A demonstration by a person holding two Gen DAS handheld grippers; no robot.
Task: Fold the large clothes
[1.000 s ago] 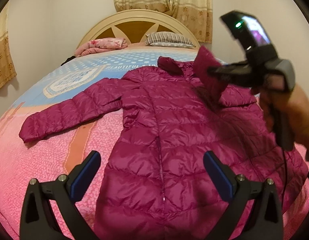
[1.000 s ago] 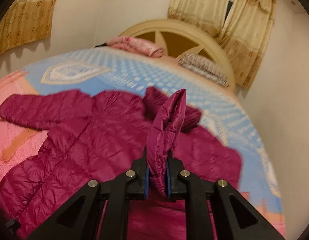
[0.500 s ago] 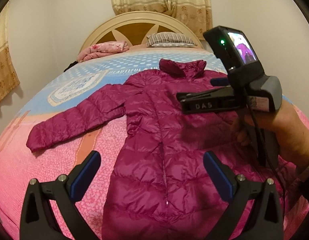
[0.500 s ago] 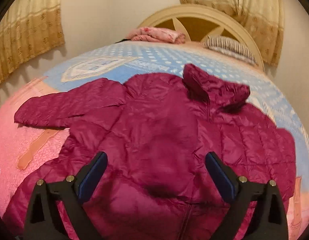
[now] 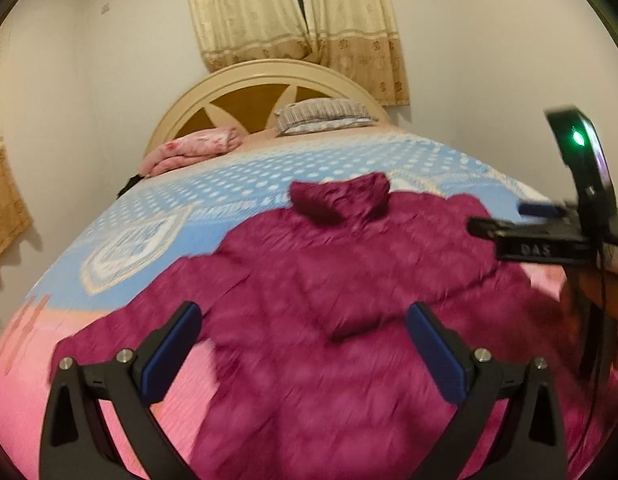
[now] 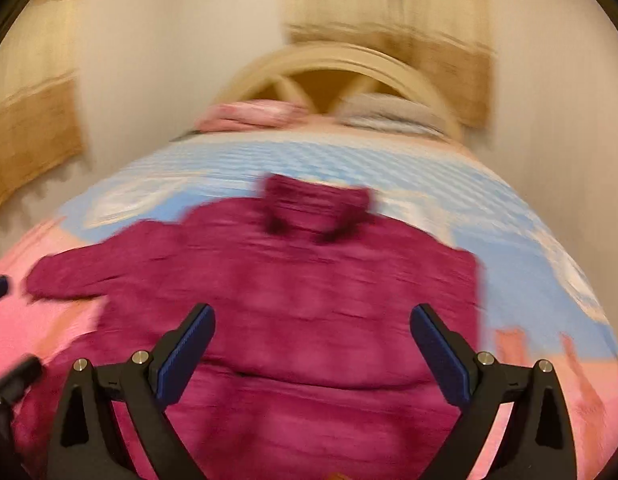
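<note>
Jacket [image 5: 329, 300] in dark magenta, puffy and quilted, lies spread flat on the bed [image 5: 237, 184], its collar [image 5: 341, 198] pointing toward the headboard [image 5: 265, 92]. One sleeve [image 5: 149, 312] reaches out to the left over the pink part of the bedspread; in the right wrist view the jacket's right edge [image 6: 475, 280] ends in a straight line, with no sleeve sticking out there. Both views are blurred, the right one heavily, so the quilting and the zipper cannot be made out.

Left gripper [image 5: 303, 354] hangs over the lower middle of the jacket with its jaws spread wide and nothing between its blue pads [image 5: 171, 354]. Right gripper [image 6: 311, 354] is likewise spread wide and empty, above the jacket's chest. From the left wrist view the right gripper's black body [image 5: 549, 240] shows at the right edge, beside the jacket's shoulder, with a green light on its top part and a hand [image 5: 605, 292] holding it from below.

At the head of the bed sit a striped pillow [image 5: 323, 114] and a folded pink blanket [image 5: 193, 150]. Beige curtains [image 5: 297, 16] hang behind the headboard.
</note>
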